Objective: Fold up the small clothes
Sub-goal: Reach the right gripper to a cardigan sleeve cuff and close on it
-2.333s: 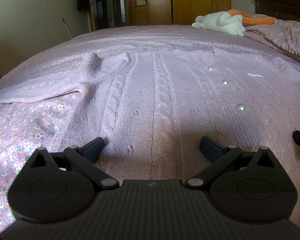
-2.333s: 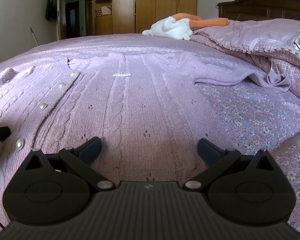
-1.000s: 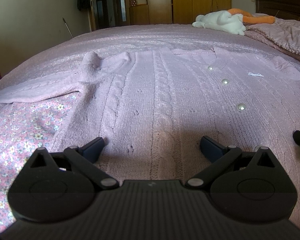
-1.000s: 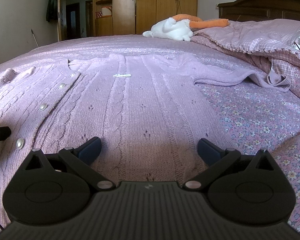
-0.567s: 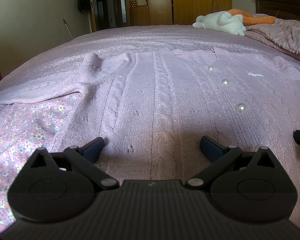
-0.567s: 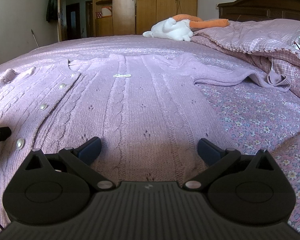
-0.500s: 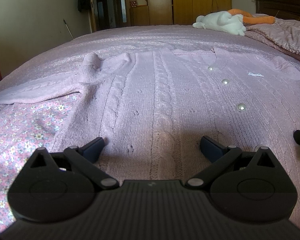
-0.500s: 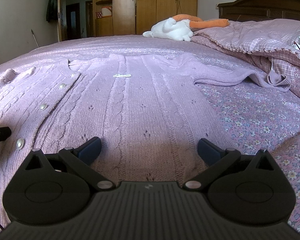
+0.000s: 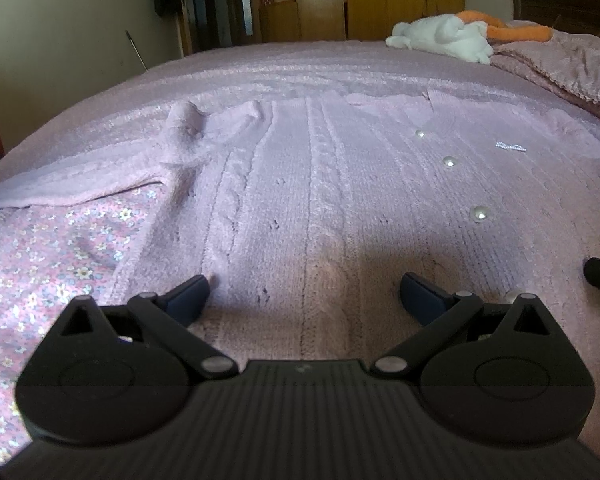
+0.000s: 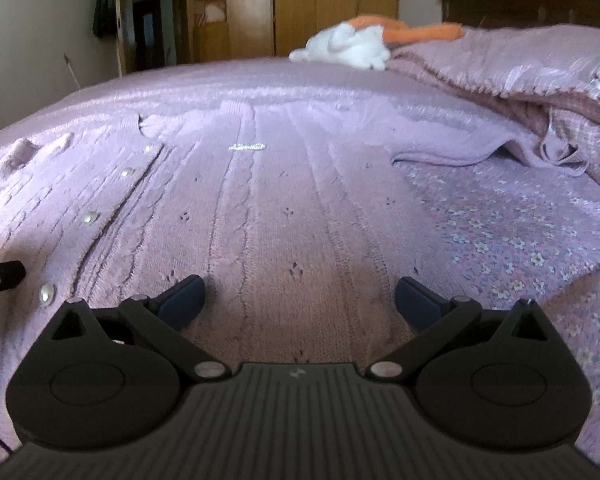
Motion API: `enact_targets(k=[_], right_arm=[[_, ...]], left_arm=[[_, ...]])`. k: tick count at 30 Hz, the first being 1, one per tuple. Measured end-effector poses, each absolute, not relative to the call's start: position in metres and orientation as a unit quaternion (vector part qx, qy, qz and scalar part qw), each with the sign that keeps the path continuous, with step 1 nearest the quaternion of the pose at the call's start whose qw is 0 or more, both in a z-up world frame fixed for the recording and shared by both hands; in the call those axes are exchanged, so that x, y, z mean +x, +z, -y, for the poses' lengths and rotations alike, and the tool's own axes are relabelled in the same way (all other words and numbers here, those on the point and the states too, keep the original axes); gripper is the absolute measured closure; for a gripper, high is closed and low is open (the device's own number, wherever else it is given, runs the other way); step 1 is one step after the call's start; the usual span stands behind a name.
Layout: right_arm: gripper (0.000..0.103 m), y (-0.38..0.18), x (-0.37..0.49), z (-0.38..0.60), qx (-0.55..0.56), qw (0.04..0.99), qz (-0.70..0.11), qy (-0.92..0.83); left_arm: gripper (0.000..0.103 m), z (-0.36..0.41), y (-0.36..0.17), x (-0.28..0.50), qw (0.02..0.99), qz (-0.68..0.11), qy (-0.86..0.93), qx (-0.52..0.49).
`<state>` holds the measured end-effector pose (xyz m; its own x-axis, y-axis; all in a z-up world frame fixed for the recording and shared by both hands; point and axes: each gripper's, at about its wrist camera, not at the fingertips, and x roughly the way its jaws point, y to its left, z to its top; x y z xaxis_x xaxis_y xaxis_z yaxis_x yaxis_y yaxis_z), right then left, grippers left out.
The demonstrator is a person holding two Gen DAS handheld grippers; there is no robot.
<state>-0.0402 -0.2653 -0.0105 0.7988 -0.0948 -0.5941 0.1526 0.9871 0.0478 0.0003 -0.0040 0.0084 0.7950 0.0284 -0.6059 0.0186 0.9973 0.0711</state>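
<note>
My left gripper (image 9: 304, 294) and right gripper (image 10: 300, 292) rest at the hem, jaws spread wide and empty. The cardigan (image 9: 340, 184) lies flat on the bed (image 9: 280, 64): soft, limp, stretchy knit; pinch hem edges.

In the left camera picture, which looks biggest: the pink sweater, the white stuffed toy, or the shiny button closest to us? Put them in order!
1. Sweater: it fills most of the picture.
2. Toy: it looks much smaller, but it lies far back on the bed, so its real size is unsure.
3. Button: a tiny dot, even though it is close.
</note>
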Motion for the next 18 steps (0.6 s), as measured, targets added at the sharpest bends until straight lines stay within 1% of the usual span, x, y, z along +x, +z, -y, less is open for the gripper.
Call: enact_targets(k=[2,6,11,14,18], right_arm=[[0.0,-0.004,-0.035,0.272,0.058,0.943,-0.323,-0.053],[0.0,0.015,-0.029,0.296,0.1,0.941,-0.32,-0.047],[0.0,0.043,-0.008,0.354,0.168,0.928,-0.328,-0.043],[0.0,0.054,0.003,0.399,0.192,0.923,-0.324,-0.079],[0.0,0.059,0.015,0.453,0.183,0.922,-0.308,-0.15]], left_arm=[[0.0,0.003,0.011,0.003,0.943,-0.331,0.002,0.033],[0.0,0.004,0.025,0.004,0.94,-0.339,0.001,0.033],[0.0,0.013,0.041,0.013,0.94,-0.338,-0.004,0.048],[0.0,0.017,0.046,0.022,0.936,-0.35,-0.008,0.04],[0.0,0.019,0.042,0.036,0.928,-0.373,-0.009,0.019]])
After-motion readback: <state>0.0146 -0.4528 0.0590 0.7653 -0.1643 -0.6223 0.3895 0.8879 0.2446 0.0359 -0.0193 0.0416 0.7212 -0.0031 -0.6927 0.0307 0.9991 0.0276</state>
